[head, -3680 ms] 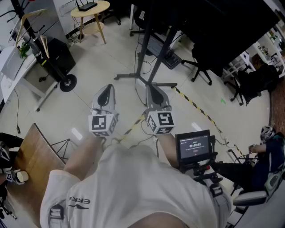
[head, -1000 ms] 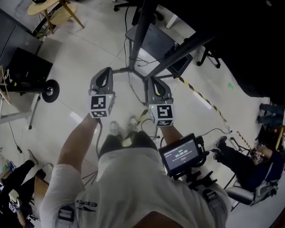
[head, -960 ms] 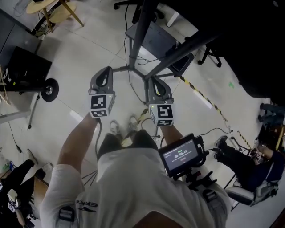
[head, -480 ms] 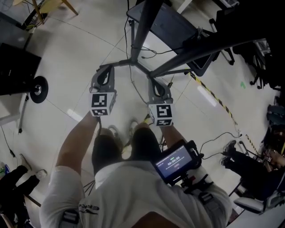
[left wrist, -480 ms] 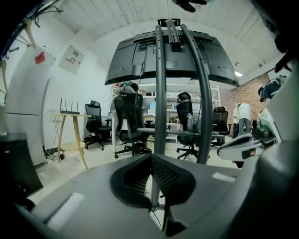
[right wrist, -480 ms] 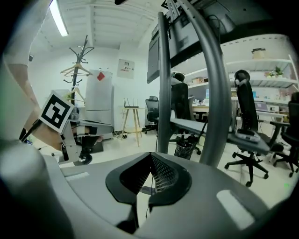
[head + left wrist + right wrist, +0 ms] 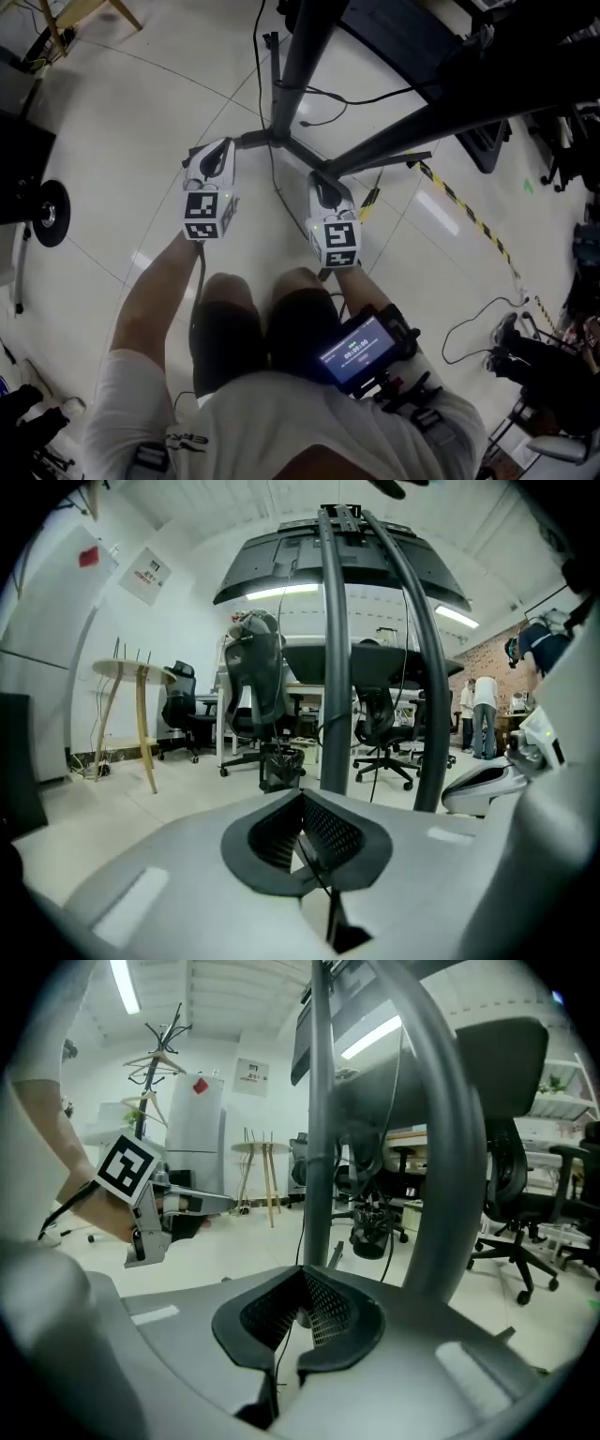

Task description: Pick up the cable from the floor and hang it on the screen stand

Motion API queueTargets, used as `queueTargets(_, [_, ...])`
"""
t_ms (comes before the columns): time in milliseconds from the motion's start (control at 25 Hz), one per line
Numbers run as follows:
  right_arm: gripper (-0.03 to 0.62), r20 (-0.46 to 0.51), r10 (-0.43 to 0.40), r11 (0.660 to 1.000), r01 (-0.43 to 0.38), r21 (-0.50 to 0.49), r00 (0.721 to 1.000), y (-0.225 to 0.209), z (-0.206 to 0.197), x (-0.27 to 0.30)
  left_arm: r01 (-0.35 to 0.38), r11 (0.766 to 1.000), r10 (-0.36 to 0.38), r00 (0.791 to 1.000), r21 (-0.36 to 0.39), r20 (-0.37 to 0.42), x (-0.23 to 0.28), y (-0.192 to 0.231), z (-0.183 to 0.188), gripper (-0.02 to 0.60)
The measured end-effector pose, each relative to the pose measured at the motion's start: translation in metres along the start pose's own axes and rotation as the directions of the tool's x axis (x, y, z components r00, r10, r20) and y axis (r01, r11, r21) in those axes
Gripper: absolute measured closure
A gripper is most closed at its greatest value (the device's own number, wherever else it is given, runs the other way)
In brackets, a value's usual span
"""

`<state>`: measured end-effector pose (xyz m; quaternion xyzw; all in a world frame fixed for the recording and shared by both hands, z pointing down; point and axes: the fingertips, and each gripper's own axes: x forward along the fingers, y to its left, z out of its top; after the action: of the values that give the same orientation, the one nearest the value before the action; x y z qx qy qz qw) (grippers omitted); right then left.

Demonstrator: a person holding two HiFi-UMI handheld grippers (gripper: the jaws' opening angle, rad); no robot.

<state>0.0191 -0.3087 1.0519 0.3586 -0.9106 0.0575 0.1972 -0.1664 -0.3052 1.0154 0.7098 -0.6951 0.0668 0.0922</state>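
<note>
The left hand-held gripper [image 7: 221,150] and right hand-held gripper [image 7: 322,180] are held closed, apparently empty, near the screen stand [image 7: 298,66] base; a cable [image 7: 273,176] lies between them.

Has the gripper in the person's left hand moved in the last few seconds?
Yes. The left gripper has closed in on the screen stand's base, its tip now beside one floor leg.
</note>
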Motion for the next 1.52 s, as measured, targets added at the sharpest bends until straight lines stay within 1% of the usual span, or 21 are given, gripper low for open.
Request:
queueTargets(80, [0.582, -0.011, 0.006, 1.000, -0.006, -0.005, 1.000, -0.003, -0.031, 0.018, 0.016, 1.000, -0.017, 1.000, -0.007, -0.015, 0.015, 0.002, -0.029, 0.578])
queueTargets(240, [0.582, -0.054, 0.014, 1.000, -0.014, -0.005, 0.998, -0.001, -0.086, 0.044, 0.037, 0.997, -0.040, 0.998, -0.067, -0.054, 0.030, 0.007, -0.076, 0.578])
queueTargets(280, [0.582, -0.064, 0.016, 1.000, -0.016, -0.003, 0.998, 0.001, -0.096, 0.049, 0.042, 0.997, -0.046, 0.997, -0.068, -0.055, 0.031, 0.008, -0.083, 0.578])
queueTargets(400, [0.582, -0.082, 0.028, 1.000, -0.028, 0.004, 0.996, 0.011, -0.118, 0.061, 0.063, 0.997, -0.065, 0.996, -0.041, -0.056, 0.033, 0.009, -0.100, 0.578])
queueTargets(560, [0.582, -0.116, 0.048, 0.999, -0.049, -0.006, 0.992, 0.021, -0.150, 0.067, 0.098, 0.995, -0.100, 0.991, -0.028, -0.094, 0.035, -0.002, -0.134, 0.578])
queueTargets(720, [0.580, -0.190, 0.065, 0.997, -0.070, -0.017, 0.980, 0.026, -0.194, 0.075, 0.155, 0.988, -0.155, 0.971, -0.009, -0.180, 0.033, -0.020, -0.182, 0.578])
queueTargets(840, [0.579, -0.269, 0.084, 0.995, -0.098, -0.037, 0.959, 0.034, -0.228, 0.079, 0.184, 0.983, -0.184, 0.957, -0.021, -0.226, 0.024, -0.031, -0.208, 0.578])
queueTargets(880, [0.566, -0.296, 0.091, 0.993, -0.109, -0.045, 0.951, 0.038, -0.240, 0.080, 0.194, 0.981, -0.195, 0.952, -0.026, -0.237, 0.020, -0.034, -0.215, 0.578])
queueTargets(960, [0.529, -0.348, 0.105, 0.990, -0.132, -0.056, 0.932, 0.043, -0.261, 0.085, 0.222, 0.975, -0.221, 0.942, -0.027, -0.254, 0.012, -0.041, -0.225, 0.578])
queueTargets(1040, [0.506, -0.394, 0.108, 0.988, -0.144, -0.061, 0.913, 0.045, -0.280, 0.090, 0.241, 0.970, -0.238, 0.935, -0.024, -0.264, 0.006, -0.043, -0.230, 0.578])
queueTargets(1160, [0.492, -0.448, 0.097, 0.987, -0.144, -0.071, 0.889, 0.044, -0.300, 0.094, 0.233, 0.972, -0.231, 0.933, -0.028, -0.275, 0.000, -0.037, -0.233, 0.578])
queueTargets(1320, [0.490, -0.492, 0.098, 0.985, -0.154, -0.075, 0.865, 0.050, -0.316, 0.100, 0.217, 0.976, -0.216, 0.934, -0.026, -0.284, -0.006, -0.027, -0.235, 0.578])
queueTargets(1440, [0.493, -0.519, 0.086, 0.986, -0.147, -0.077, 0.850, 0.050, -0.324, 0.102, 0.212, 0.977, -0.211, 0.934, -0.027, -0.290, -0.009, -0.024, -0.237, 0.578])
queueTargets(1520, [0.533, -0.525, 0.070, 0.988, -0.134, -0.084, 0.848, 0.048, -0.325, 0.103, 0.208, 0.978, -0.206, 0.933, -0.024, -0.294, -0.009, -0.021, -0.239, 0.578])
